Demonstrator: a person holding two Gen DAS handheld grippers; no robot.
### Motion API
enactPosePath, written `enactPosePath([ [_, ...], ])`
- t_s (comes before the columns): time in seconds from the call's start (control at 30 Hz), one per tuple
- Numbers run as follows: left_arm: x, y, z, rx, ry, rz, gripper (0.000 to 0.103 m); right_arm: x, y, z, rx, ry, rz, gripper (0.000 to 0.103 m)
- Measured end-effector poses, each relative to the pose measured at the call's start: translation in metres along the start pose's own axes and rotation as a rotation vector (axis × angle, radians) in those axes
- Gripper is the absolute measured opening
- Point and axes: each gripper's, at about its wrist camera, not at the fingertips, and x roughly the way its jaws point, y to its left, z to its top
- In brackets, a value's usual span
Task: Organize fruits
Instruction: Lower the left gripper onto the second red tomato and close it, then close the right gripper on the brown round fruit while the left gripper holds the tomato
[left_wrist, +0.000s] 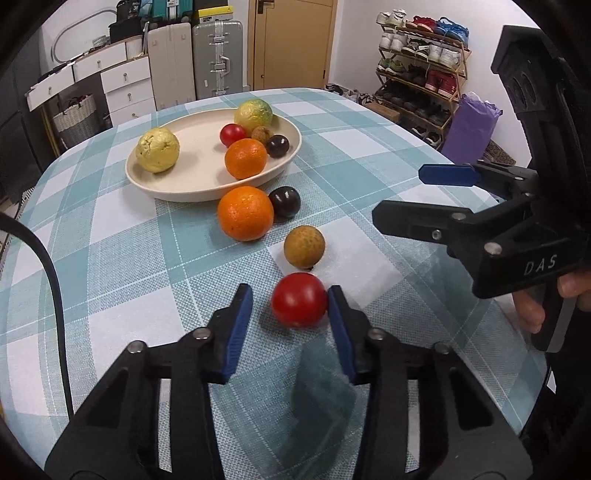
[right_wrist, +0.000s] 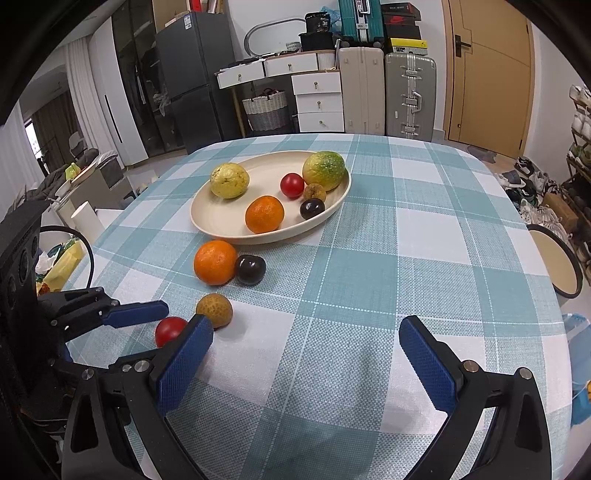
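A cream oval plate (left_wrist: 147, 173) (right_wrist: 221, 221) on the checked tablecloth holds several fruits: two yellow-green ones, an orange, a red tomato, a brown fruit and a dark plum. On the cloth in front of it lie an orange (left_wrist: 245, 213) (right_wrist: 215, 262), a dark plum (left_wrist: 284, 201) (right_wrist: 250, 269), a brown fruit (left_wrist: 304, 246) (right_wrist: 215, 309) and a red tomato (left_wrist: 300, 305) (right_wrist: 169, 330). My left gripper (left_wrist: 291, 299) is open around the red tomato; its right pad touches it, the left pad stands apart. My right gripper (right_wrist: 306, 336) (left_wrist: 410, 192) is open and empty, to the right of the loose fruits.
The table's far edge faces drawers, suitcases (right_wrist: 410, 92) and a door. A shoe rack (left_wrist: 421, 74) and a purple bag (left_wrist: 474, 125) stand to the right. A round stool (right_wrist: 554, 258) is beside the table's right edge. A black cable (left_wrist: 55, 295) runs along the left.
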Motion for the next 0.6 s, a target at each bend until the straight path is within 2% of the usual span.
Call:
enactPosePath([
  [0.07,0.000,-0.001,-0.001,0.003,0.005,-0.012,0.028,0.000,0.000,0.000,0.002,-0.001,-0.002,0.103],
  [0.27,-0.005,0.001,-0.001,-0.009,-0.020,-0.014,0.028,-0.002,-0.001,0.000,0.004,-0.001,-0.004,0.103],
  [0.6,-0.033,0.020,0.004,-0.077,-0.166,0.014,0.028,0.002,-0.001,-0.001,0.013,0.013,0.021,0.103],
])
